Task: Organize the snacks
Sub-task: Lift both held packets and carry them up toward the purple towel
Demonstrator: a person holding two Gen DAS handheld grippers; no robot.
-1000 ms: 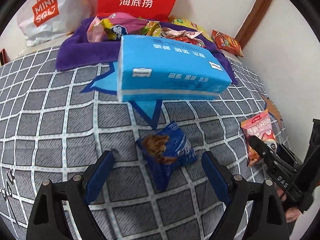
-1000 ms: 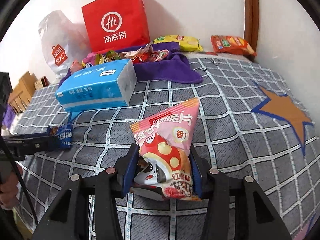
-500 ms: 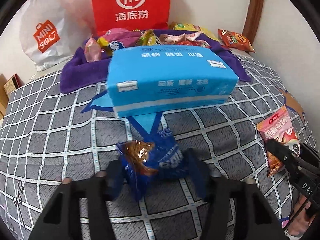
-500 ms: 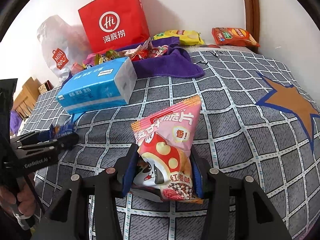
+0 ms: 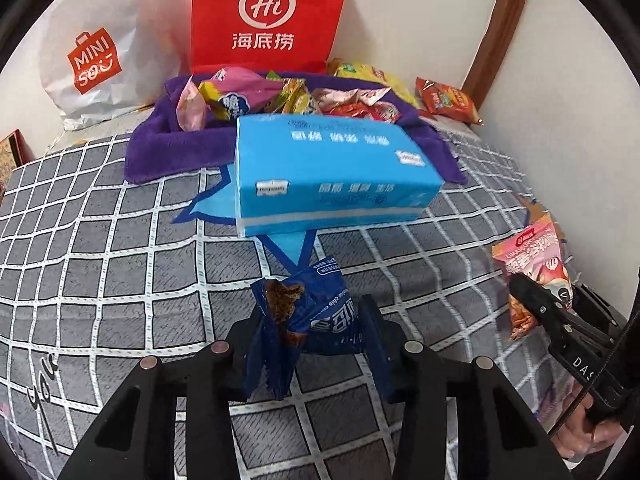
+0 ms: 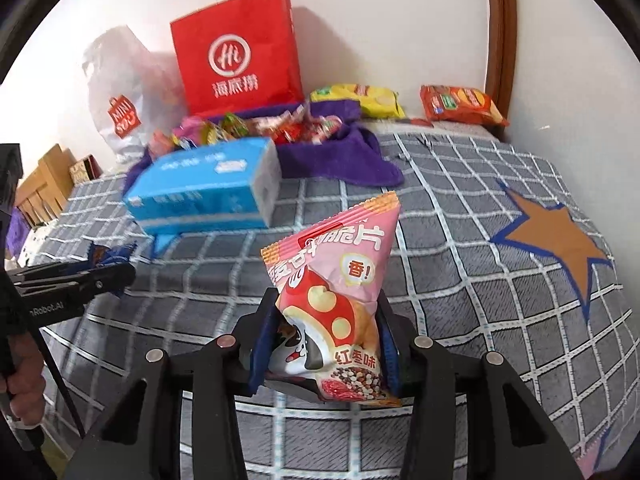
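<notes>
Left gripper (image 5: 310, 336): black angular frame, blue finger pads, round silver screws. Right gripper (image 6: 326, 344): same build. White lettering on each gripper's side. Thin black cable (image 6: 48, 364) beside hand (image 6: 20, 384).

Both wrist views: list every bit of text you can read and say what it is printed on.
"Hi 海底捞": red paper bag
"MINISO": white plastic bag
"香!" and "红枣味": pink snack packet held in the right gripper
"nRobot.AI", start cut off: left gripper body
"DAS", cut off: right gripper body
Blue tissue pack and blue snack packet: print too blurred to read.
</notes>
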